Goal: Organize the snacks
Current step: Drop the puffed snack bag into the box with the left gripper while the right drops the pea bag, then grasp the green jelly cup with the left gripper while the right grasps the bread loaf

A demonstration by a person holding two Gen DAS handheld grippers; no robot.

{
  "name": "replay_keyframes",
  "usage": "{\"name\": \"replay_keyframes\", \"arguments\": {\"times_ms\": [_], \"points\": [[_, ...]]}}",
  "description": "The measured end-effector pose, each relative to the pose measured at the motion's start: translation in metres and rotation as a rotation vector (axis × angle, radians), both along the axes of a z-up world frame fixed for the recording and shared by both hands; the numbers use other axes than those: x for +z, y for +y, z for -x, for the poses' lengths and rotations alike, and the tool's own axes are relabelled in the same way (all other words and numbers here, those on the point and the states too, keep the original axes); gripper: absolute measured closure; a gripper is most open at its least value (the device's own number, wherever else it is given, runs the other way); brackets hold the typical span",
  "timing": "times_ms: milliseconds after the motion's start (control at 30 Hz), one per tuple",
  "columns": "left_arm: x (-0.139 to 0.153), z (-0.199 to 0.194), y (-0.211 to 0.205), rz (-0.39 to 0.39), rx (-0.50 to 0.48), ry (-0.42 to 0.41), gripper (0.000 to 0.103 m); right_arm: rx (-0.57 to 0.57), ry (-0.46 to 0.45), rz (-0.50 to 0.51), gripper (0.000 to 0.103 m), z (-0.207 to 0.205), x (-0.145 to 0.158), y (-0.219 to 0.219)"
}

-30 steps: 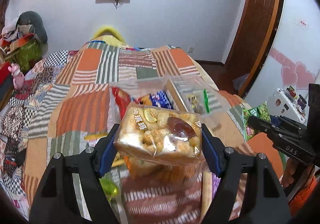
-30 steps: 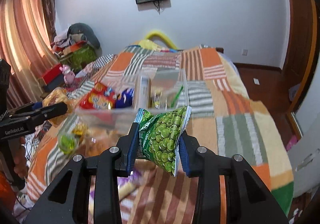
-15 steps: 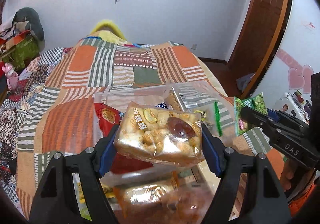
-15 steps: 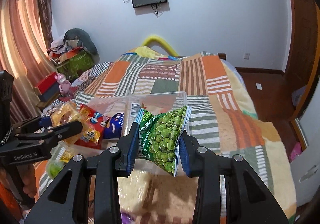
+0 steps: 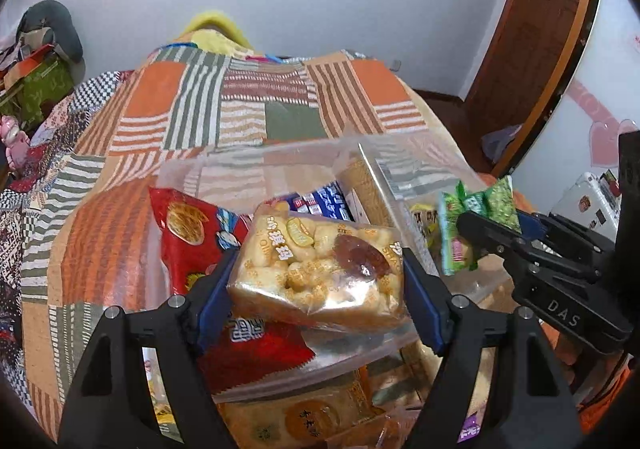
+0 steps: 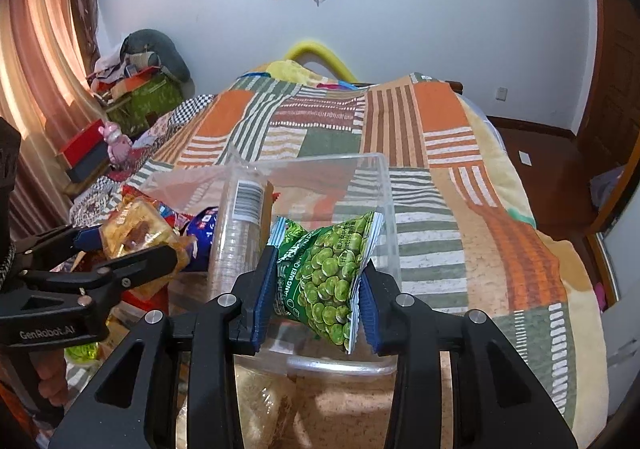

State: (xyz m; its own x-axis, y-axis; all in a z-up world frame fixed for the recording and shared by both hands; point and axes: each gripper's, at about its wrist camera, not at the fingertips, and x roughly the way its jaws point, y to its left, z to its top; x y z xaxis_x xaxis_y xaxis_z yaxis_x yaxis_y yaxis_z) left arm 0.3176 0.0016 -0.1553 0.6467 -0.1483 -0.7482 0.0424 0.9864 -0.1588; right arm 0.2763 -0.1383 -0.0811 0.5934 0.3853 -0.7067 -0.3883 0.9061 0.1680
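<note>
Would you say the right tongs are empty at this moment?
No, the right tongs are shut on a green pea packet held over the clear bin.

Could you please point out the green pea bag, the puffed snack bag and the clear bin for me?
green pea bag (image 6: 326,281), right wrist view, printed front.
puffed snack bag (image 5: 320,273), left wrist view, clear front.
clear bin (image 6: 384,185), right wrist view, far right rim.

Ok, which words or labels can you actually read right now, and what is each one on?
"DAS": on the right gripper body, seen in the left wrist view.
"GenRobot.AI": on the left gripper body, seen in the right wrist view.
Green pea packet: white lettering, too small to read reliably.
Puffed snack bag: Chinese characters, too distorted to quote.
Clear tube: barcode, digits unreadable.
Red cracker bag: print blurred.
</note>
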Motion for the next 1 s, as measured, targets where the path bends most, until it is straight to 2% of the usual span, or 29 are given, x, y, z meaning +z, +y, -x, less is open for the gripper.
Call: {"name": "replay_keyframes", "arguments": {"times_ms": [167,233,433,667,800,1000], "points": [[0.007,0.007,0.000,0.013,-0.006,-0.010,0.024,0.016,0.011,0.022,0.066,0.003,0.002,0.002],[0.014,0.014,0.003,0.023,-0.010,-0.022,0.024,0.010,0.004,0.023,0.059,0.007,0.006,0.000],[0.041,0.044,0.013,-0.002,-0.010,-0.076,0.024,0.003,-0.015,-0.014,0.058,0.023,0.025,-0.013],[0.061,0.083,0.045,-0.035,0.035,-0.092,0.022,0.009,-0.025,-0.031,0.058,0.049,0.040,-0.016],[0.059,0.102,0.069,-0.052,0.072,-0.074,0.021,0.014,-0.015,-0.030,0.057,0.061,0.041,-0.012],[0.039,0.125,0.100,-0.078,0.119,-0.016,0.021,0.017,0.007,-0.012,0.055,0.070,0.030,-0.006]]}}
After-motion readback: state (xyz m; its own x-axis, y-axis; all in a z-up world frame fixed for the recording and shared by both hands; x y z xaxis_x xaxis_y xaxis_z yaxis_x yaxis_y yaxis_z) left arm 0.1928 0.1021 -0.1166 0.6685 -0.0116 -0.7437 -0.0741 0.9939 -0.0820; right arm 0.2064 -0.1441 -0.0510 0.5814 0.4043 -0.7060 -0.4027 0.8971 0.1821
